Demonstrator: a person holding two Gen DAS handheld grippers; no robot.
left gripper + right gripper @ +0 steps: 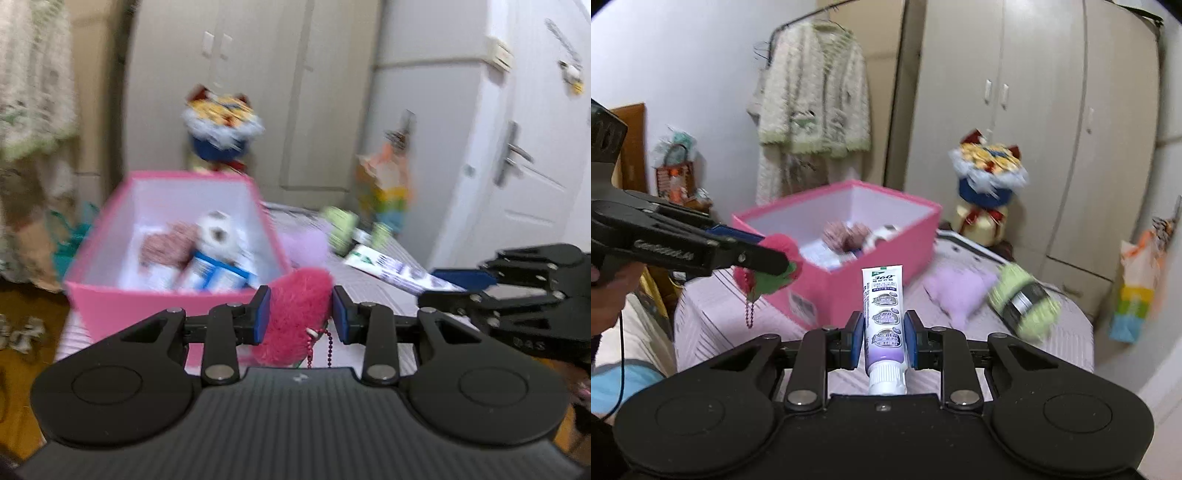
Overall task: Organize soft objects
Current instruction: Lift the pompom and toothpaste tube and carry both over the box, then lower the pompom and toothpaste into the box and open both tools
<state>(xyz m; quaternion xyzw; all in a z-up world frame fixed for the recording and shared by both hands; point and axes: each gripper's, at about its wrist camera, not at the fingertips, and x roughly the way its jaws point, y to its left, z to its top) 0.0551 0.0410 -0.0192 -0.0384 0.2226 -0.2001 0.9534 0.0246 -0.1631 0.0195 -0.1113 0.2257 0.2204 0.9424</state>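
Left tongs (300, 314) grip a fluffy pink strawberry plush (295, 314) across its middle; its bead chain (328, 349) hangs free below the pads. Right tongs (883, 339) are clamped on an upright toothpaste tube (884, 325), cap toward the camera.

The pink box (110, 295) sits at 10 o'clock of the left tongs, near and slightly lower, and already holds soft items. Judgement: the step in hand is depositing the plush — carry it fully over the rim before releasing, so the chain does not snag the wall.

Left tongs are level, pointing at the box's near right corner; right tongs hover just off the left tongs' 3 o'clock side, above the striped worktop (1067, 332). A purple cushion (955, 291) and green yarn ball (1023, 306) remain out — at 1 o'clock of the right tongs.
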